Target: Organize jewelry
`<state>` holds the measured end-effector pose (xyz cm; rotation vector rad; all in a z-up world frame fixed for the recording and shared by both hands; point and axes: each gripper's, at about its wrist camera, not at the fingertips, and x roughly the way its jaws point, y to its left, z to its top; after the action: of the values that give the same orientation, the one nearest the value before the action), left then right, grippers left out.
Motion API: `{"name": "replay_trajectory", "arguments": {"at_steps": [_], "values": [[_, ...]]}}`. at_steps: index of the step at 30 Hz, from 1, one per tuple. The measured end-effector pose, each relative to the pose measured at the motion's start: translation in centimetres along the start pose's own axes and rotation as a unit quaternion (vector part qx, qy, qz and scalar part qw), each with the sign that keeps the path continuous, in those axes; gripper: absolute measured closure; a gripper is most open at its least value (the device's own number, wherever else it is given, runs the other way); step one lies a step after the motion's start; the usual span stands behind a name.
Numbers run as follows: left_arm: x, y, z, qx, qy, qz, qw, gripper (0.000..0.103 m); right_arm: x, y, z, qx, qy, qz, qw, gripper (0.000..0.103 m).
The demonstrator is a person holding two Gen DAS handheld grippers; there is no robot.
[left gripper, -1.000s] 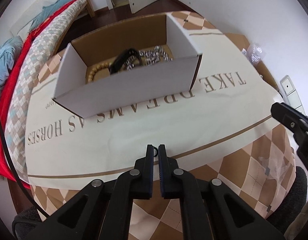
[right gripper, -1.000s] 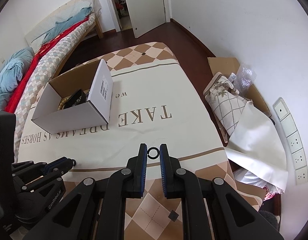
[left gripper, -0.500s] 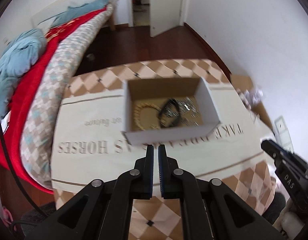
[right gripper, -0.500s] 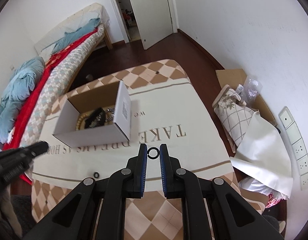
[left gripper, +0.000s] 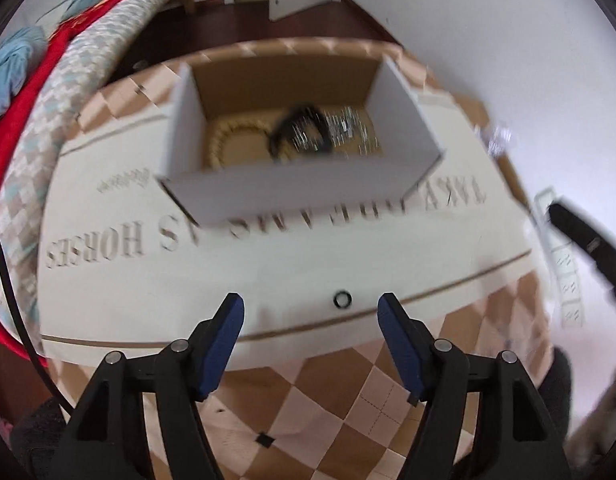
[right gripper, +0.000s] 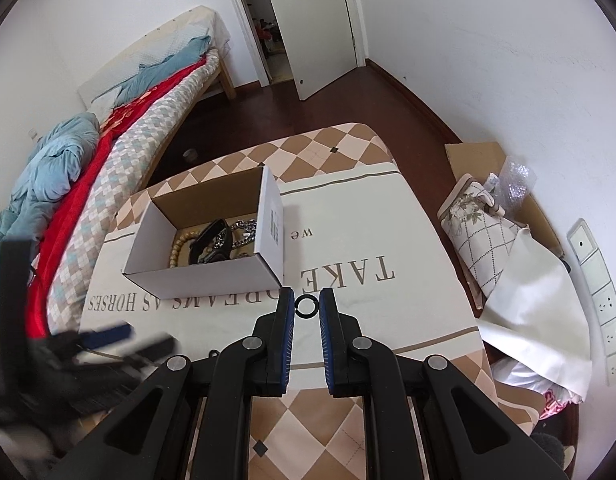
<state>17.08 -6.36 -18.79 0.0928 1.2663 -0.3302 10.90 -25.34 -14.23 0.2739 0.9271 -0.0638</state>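
Observation:
An open white cardboard box point(left gripper: 303, 196) point(right gripper: 195, 276) stands on the table and holds a beaded bracelet point(right gripper: 179, 246), a black band point(right gripper: 211, 240) and a silver chain point(right gripper: 245, 232). A small black ring point(left gripper: 342, 299) lies on the cloth just ahead of my left gripper point(left gripper: 311, 312), which is open and empty above the table's near part. My right gripper point(right gripper: 306, 307) is shut on a second black ring point(right gripper: 306, 306), held above the cloth near the box's right end. The left gripper appears blurred in the right wrist view point(right gripper: 107, 344).
The table wears a cream cloth with lettering point(right gripper: 348, 276) and a checked border. A bed point(right gripper: 87, 168) with red and blue covers runs along the left. Cardboard, a patterned bag point(right gripper: 484, 232) and white fabric lie on the floor at right, below wall sockets point(right gripper: 604, 304).
My left gripper has opened and dropped closer to the table; a black ring now lies before it. My right gripper has risen, still holding its ring.

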Motion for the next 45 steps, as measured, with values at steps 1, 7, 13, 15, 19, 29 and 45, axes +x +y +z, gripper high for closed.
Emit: {"name": "replay_trajectory", "arguments": {"at_steps": [1, 7, 13, 15, 19, 29, 45], "values": [[0.5, -0.6, -0.2, 0.008, 0.000, 0.006, 1.0000, 0.036, 0.0, -0.1, -0.1, 0.000, 0.001, -0.002, 1.000, 0.090], [3.2, -3.0, -1.0, 0.050, 0.004, 0.048, 0.9976, 0.047, 0.3, -1.0, -0.3, 0.006, 0.006, -0.012, 1.000, 0.090], [3.0, -3.2, -1.2, 0.044, -0.004, 0.045, 0.9980, 0.102, 0.2, -1.4, 0.0, 0.008, 0.002, -0.014, 1.000, 0.090], [2.0, -2.6, -0.9, 0.033, -0.014, 0.039, 0.9986, 0.103, -0.1, -1.3, 0.0, 0.007, -0.001, -0.012, 1.000, 0.090], [-1.9, 0.0, -0.1, -0.004, -0.050, 0.027, 0.9984, 0.103, -0.8, -1.2, 0.1, 0.008, -0.008, -0.006, 1.000, 0.090], [-5.7, 4.2, 2.4, -0.039, -0.088, -0.035, 0.9947, 0.079, -1.0, -0.5, 0.9, 0.014, -0.014, 0.012, 1.000, 0.090], [4.6, -3.4, 0.7, 0.067, -0.024, 0.030, 0.9971, 0.094, -0.8, -1.4, 0.9, 0.011, -0.010, -0.012, 1.000, 0.090]]}}
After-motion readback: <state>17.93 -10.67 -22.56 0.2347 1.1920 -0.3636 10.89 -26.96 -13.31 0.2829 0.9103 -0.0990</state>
